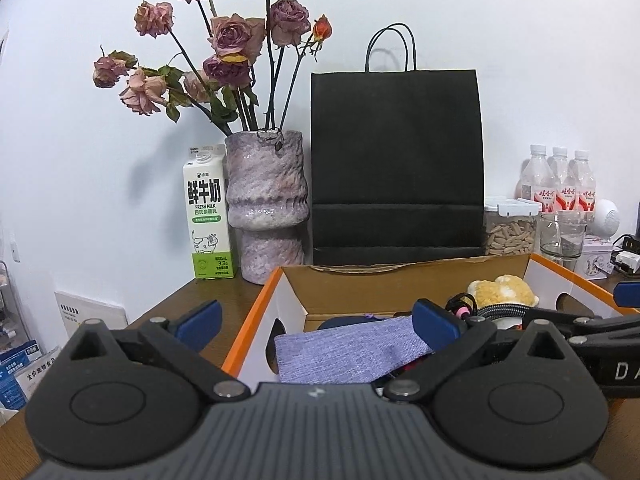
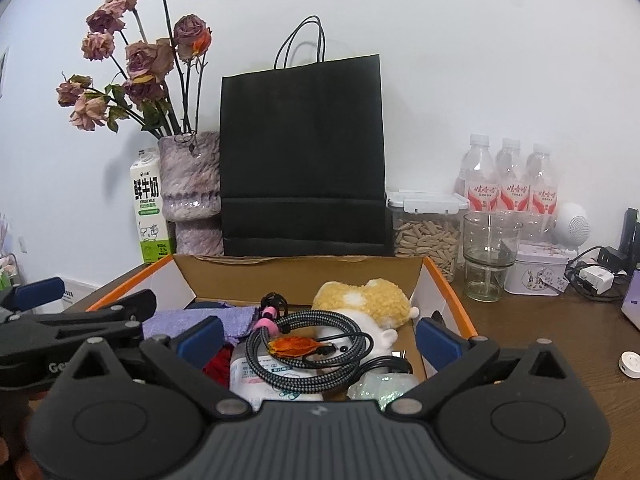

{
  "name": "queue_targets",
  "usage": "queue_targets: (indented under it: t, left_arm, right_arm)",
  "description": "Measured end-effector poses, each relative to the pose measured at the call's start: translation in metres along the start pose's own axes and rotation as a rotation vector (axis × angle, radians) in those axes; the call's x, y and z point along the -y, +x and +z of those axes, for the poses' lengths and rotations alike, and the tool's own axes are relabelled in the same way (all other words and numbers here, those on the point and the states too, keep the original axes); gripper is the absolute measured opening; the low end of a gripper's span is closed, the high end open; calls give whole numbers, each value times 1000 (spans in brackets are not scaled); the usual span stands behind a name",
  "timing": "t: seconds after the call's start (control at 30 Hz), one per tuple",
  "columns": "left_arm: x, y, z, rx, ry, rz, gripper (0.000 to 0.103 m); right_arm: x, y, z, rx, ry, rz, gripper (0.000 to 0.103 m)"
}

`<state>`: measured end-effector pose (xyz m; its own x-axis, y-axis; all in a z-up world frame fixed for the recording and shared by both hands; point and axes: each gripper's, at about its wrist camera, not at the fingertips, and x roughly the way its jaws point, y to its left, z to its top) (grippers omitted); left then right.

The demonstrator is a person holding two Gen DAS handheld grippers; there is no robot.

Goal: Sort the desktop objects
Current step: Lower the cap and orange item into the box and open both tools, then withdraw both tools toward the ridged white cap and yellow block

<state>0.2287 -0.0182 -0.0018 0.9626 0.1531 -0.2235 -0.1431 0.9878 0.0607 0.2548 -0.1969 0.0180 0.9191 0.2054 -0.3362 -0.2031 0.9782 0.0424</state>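
Observation:
An orange-rimmed cardboard box point(image 2: 444, 280) point(image 1: 256, 308) sits on the wooden desk and holds sorted items. Inside lie a purple cloth point(image 1: 352, 348) point(image 2: 236, 318), a yellow-and-white plush toy point(image 2: 368, 300) point(image 1: 502, 290), a coiled braided cable point(image 2: 304, 360), an orange dried leaf point(image 2: 296, 346), a wipes packet point(image 2: 260, 380) and a crumpled clear wrapper point(image 2: 380, 388). My left gripper point(image 1: 316, 316) hangs wide open over the box's left wall, above the cloth, holding nothing. Wide open too, my right gripper point(image 2: 320, 334) stands over the cable, empty.
Along the wall stand a milk carton point(image 1: 208, 216), a vase of dried roses point(image 1: 266, 204), a black paper bag point(image 1: 396, 160), a jar of seeds point(image 2: 426, 232), a glass cup point(image 2: 490, 256), three water bottles point(image 2: 510, 184), a tin point(image 2: 536, 270) and chargers point(image 2: 596, 278).

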Motion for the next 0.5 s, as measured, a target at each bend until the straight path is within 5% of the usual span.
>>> queue_targets:
  t: [0.5]
  left_arm:
    - [-13,-21,-15,0,3,13,103]
  right_arm:
    - [-7,-13,-16,6,-32,-25,103]
